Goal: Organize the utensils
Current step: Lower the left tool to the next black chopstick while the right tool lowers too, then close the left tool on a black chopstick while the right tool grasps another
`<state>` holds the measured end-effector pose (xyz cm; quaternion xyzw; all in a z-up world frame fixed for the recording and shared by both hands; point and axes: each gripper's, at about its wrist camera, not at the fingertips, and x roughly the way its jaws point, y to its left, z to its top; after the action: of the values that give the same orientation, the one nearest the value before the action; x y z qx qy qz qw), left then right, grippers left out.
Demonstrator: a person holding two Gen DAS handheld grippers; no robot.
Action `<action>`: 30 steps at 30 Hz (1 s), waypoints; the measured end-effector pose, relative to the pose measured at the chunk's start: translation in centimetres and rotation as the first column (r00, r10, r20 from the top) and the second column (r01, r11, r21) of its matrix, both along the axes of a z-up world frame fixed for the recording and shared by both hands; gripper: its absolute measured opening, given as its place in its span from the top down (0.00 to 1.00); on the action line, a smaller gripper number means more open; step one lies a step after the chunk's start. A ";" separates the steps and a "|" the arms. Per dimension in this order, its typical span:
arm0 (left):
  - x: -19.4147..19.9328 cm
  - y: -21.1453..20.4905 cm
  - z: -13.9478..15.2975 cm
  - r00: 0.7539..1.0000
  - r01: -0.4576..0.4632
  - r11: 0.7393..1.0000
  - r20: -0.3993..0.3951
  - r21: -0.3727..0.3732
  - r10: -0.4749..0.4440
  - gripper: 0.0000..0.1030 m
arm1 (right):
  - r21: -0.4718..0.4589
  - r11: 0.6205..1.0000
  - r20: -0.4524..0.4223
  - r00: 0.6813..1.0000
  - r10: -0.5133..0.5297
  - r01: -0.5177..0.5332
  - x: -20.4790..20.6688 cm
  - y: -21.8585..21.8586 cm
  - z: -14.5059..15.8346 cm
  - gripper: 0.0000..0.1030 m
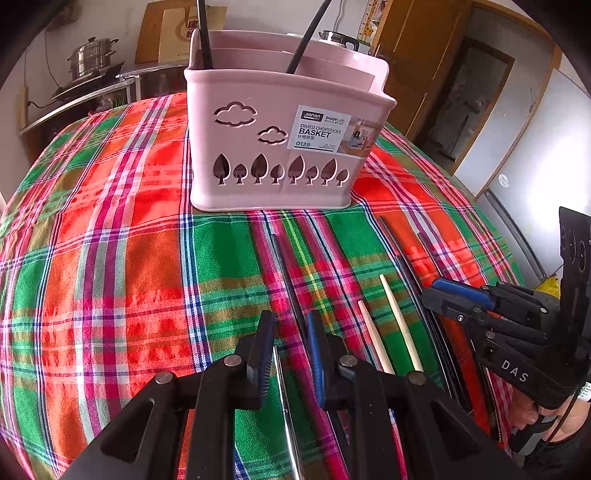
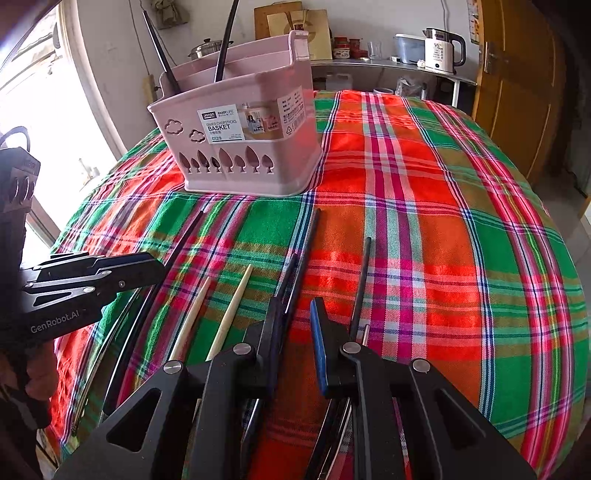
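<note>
the left gripper point(image 1: 290, 328) hangs low over the table point(image 1: 110, 258), its jaws standing a narrow gap apart with nothing pinched; a dark chopstick point(image 1: 284, 266) on the plaid cloth runs forward out of that gap, not pressed by either pad. the pink divided basket point(image 1: 273, 147) stands upright well ahead of this gripper, with two dark chopsticks point(image 1: 203, 33) upright in its rear compartments. two pale wooden chopsticks point(image 1: 399, 325) lie side by side just to the right of the left gripper, between it and the right gripper point(image 2: 297, 310). the right gripper is likewise low over the cloth, jaws slightly parted and empty. a dark chopstick point(image 2: 303, 251) lies just ahead of its left finger, and another dark chopstick point(image 2: 360, 288) lies just beside its right finger. the basket point(image 2: 240, 147) sits ahead and to its left.
</note>
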<state>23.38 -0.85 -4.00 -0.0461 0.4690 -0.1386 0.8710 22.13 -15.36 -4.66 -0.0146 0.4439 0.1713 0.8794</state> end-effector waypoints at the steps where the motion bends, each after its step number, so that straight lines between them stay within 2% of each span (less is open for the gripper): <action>1: 0.1 -0.1 0.0 1.000 0.002 1.000 -0.001 0.007 -0.002 0.83 | -0.005 1.000 -0.001 1.000 -0.001 0.001 0.1 0.1 0.0 0.84; 8: 0.9 -0.6 -0.1 1.000 0.007 0.999 -0.004 0.036 -0.007 0.83 | -0.041 0.999 -0.006 1.000 -0.002 0.002 1.3 0.6 0.2 0.84; 15: 1.5 -0.8 -0.2 1.000 0.007 0.999 -0.001 0.043 -0.007 0.83 | -0.043 0.999 -0.026 1.000 -0.015 0.014 3.1 0.8 0.2 0.84; 22: 2.0 -0.9 -0.3 1.000 0.008 0.999 -0.003 0.040 -0.008 0.83 | -0.084 0.996 -0.025 1.000 -0.007 0.005 4.1 1.6 0.0 0.84; 25: 2.4 -1.0 -0.3 1.000 0.011 0.999 -0.007 0.047 -0.011 0.84 | -0.094 0.996 -0.024 1.000 -0.006 0.004 4.4 1.8 0.1 0.89; 30: 3.0 -1.1 -0.3 1.000 0.005 0.998 -0.022 0.056 -0.003 0.92 | -0.087 0.996 -0.030 1.000 -0.006 0.003 4.7 1.6 0.1 0.93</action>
<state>26.35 -1.94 -4.29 -0.0225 0.4824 -0.1266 0.8665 26.86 -13.72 -4.54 -0.0492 0.4642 0.1500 0.8716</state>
